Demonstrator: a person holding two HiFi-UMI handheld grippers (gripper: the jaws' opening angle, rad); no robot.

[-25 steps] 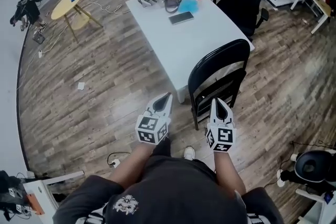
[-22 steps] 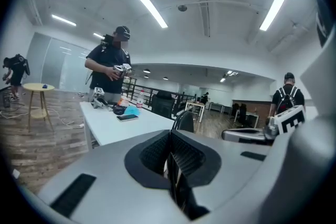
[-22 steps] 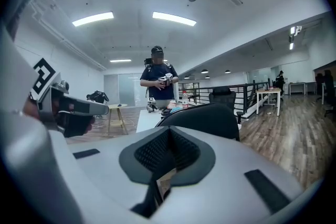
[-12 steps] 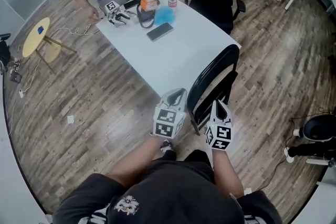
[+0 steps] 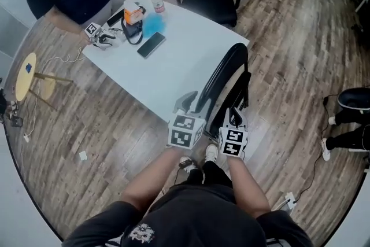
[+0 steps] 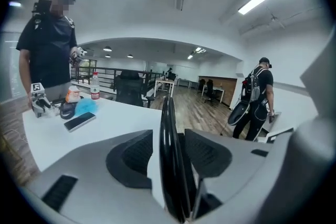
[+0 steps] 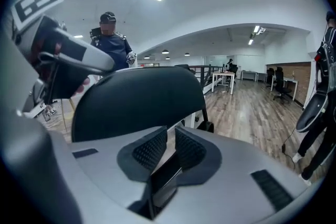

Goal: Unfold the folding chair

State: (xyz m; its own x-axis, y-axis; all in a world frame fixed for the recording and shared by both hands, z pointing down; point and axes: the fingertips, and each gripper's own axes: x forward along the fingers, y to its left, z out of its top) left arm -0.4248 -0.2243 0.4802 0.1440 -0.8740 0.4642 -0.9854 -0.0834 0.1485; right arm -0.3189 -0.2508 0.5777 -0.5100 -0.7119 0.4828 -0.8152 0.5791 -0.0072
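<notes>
The white table [image 5: 191, 55] is sitting on the left, and the folding chair [image 5: 228, 75] is standing folded flat just beside its corner. The left gripper [image 5: 188, 100] is reaching the chair's back. Its jaws have just been opening and are spread, with the thin black edge between them. The right gripper [image 5: 235, 120] is pointing lower, jaws pressed together. This looks like the grabbing step: next, pinch the back and push the seat down.
</notes>
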